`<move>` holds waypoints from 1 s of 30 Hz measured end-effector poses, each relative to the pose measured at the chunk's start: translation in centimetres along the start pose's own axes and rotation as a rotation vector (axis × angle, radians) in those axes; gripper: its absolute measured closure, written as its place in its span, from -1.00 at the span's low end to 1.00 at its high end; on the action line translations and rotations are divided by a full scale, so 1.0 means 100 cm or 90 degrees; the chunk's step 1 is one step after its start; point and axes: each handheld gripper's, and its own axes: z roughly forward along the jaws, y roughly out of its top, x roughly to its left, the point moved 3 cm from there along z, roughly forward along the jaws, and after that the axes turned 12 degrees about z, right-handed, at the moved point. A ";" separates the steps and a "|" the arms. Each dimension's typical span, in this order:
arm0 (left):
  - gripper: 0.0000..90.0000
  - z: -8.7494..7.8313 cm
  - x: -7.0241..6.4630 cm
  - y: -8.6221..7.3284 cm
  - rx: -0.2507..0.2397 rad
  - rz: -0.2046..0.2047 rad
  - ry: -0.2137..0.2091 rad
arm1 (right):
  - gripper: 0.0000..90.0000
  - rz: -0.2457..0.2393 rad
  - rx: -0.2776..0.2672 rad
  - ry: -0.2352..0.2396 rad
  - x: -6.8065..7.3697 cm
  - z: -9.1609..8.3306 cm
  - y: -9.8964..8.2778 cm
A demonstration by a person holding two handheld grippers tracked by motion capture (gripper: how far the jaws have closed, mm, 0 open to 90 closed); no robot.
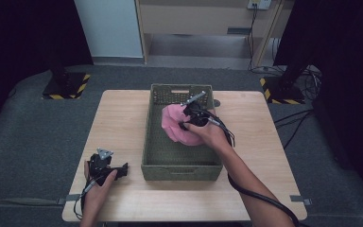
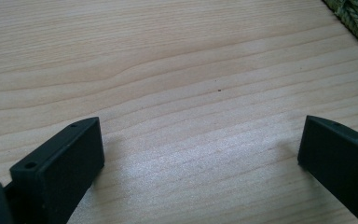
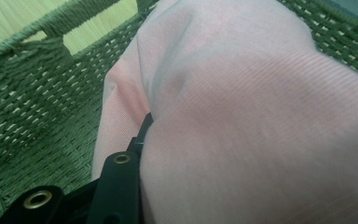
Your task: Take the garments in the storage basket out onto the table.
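Note:
A bunched pink cloth (image 1: 177,124) hangs inside the green woven basket (image 1: 157,156) at the middle of the table. My right gripper (image 1: 189,113) is shut on the pink cloth (image 3: 242,116), which drapes over the jaws and hides all but one black finger (image 3: 121,182). My left gripper (image 1: 122,169) rests low over the bare wood near the table's front left, beside the basket's near left corner. Its jaws stand wide open around bare wood (image 2: 200,135), with nothing between them.
The wooden table (image 1: 118,118) has free surface left and right of the basket. A strand of the basket's rim (image 2: 354,23) shows at the top right of the left gripper view. Beyond the table lie grey floor, stands with striped bases (image 1: 66,87) and cables.

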 end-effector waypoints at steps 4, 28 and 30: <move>-1.00 0.000 0.000 0.000 0.000 0.000 0.000 | 0.30 -0.003 -0.001 0.000 0.000 -0.005 0.002; -1.00 0.000 0.000 0.000 0.000 0.000 0.000 | 0.30 -0.005 -0.014 0.001 -0.003 -0.026 0.006; -1.00 0.000 0.000 0.000 0.000 0.000 0.000 | 0.30 -0.006 -0.017 0.002 -0.003 -0.027 0.006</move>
